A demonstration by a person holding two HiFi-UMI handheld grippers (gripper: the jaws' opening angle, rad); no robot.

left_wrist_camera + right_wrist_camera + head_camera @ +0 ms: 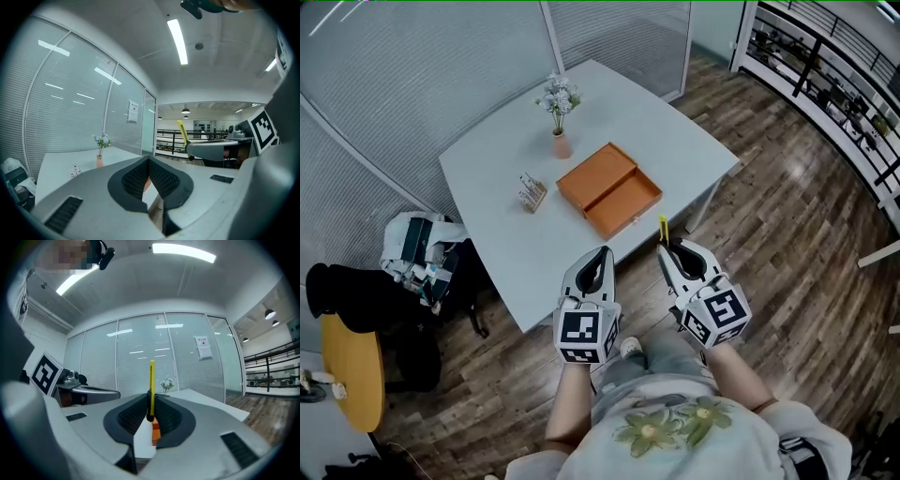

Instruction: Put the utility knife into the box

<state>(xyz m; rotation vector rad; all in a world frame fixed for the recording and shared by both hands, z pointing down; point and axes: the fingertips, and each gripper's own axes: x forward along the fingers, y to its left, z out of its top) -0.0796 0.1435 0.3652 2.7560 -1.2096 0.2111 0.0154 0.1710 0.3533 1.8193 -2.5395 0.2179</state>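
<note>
The open orange box (609, 190) lies on the pale table (497, 225), lid folded back to the left. My right gripper (668, 249) hangs just off the table's near edge, shut on a yellow utility knife (663, 228) that sticks up beyond the jaws. In the right gripper view the knife (151, 385) stands upright between the pads, with the box (155, 432) showing below it. My left gripper (602, 257) is beside it, jaws together and empty; in the left gripper view its tips (149, 161) meet and the knife (182, 133) shows at right.
A small vase of flowers (560, 111) and a little card holder (531, 192) stand on the table left of the box. Bags (422, 253) and a yellow round stool (354, 371) sit on the wooden floor at left. Glass partition walls run behind the table.
</note>
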